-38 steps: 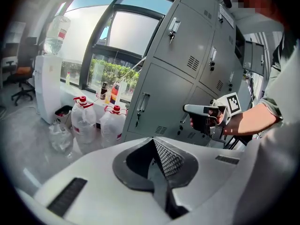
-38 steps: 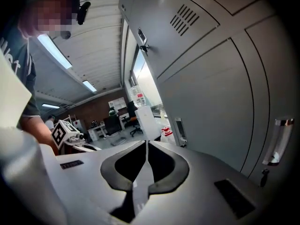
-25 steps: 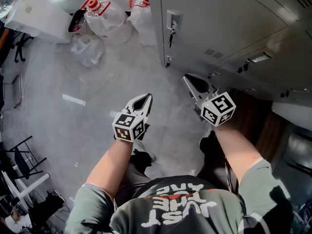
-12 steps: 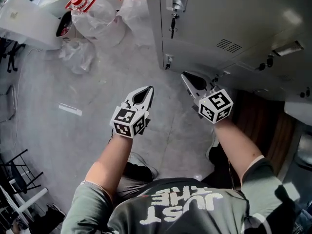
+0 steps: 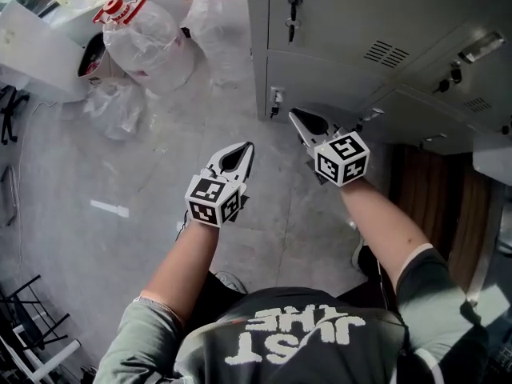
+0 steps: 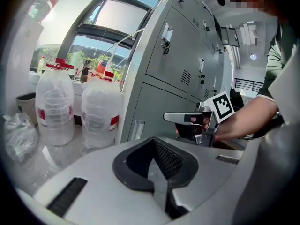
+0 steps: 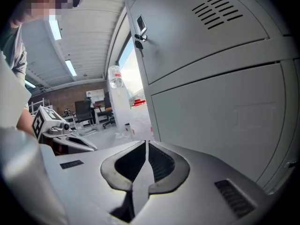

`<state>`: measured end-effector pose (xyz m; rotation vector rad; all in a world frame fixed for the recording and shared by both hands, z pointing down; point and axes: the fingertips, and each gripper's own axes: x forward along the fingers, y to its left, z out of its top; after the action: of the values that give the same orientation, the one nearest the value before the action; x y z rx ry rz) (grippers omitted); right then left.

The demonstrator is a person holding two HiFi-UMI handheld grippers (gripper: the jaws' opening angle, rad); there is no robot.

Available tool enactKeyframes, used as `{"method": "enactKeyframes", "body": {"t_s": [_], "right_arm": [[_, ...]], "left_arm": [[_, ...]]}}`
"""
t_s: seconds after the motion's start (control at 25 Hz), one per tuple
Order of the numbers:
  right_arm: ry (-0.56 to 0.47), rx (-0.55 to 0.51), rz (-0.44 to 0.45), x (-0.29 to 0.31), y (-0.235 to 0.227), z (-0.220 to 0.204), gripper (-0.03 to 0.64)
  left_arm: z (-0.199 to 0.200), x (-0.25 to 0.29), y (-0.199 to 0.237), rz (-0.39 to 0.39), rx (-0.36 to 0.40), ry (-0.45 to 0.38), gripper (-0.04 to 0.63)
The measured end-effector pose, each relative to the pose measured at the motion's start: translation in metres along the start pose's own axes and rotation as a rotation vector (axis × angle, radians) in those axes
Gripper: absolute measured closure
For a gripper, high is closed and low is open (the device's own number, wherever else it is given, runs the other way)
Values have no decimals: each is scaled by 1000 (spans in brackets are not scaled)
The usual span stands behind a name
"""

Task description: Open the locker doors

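Grey metal lockers [image 5: 360, 62] fill the upper right of the head view, and all the doors I see are closed. A lower door [image 5: 320, 74] carries a small latch [image 5: 276, 98] at its left edge. The door above has a key in its lock [image 5: 293, 8]. My right gripper [image 5: 294, 116] is shut and empty, its tip just below and right of that latch, not touching it. My left gripper [image 5: 242, 152] is shut and empty over the floor, left of the lockers. From the left gripper [image 6: 153, 140] I see the latch [image 6: 137, 129]. From the right gripper [image 7: 146, 141] a plain closed door [image 7: 225, 121] is close.
Two large clear water bottles [image 5: 148, 38] [image 5: 214, 10] stand on the floor left of the lockers, with a crumpled plastic bag [image 5: 112, 106] and a white bin [image 5: 48, 34] beside them. Black chair legs [image 5: 32, 334] lie at the lower left. A brown panel [image 5: 436, 206] runs below the lockers at right.
Both grippers have come lower along the locker front. The right one's tip now sits nearer the small latch on the lower door. Both pairs of jaws stayed shut.
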<state>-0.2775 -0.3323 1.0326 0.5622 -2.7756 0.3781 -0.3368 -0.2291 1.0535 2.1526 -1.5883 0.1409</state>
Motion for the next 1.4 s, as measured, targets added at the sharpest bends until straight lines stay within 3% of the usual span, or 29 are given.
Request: {"method": "enactKeyframes", "body": {"t_s": [0.4,0.6,0.88,1.4], "right_arm": [[38,50,-172,52,-17,-39,569],[75,63,-234,76,-24,-50,495],[94,111,-328,103,-41,-54,454],[127,59,-344,118,-43,-59,445]], "left_arm": [[-20,-38,35,-25,-2,-11,591],[-20,-66,45,-17,8,-25,591],[-27,-97,61,19,1,-33,591],[-38,-107,62,59,-38,-29,591]]}}
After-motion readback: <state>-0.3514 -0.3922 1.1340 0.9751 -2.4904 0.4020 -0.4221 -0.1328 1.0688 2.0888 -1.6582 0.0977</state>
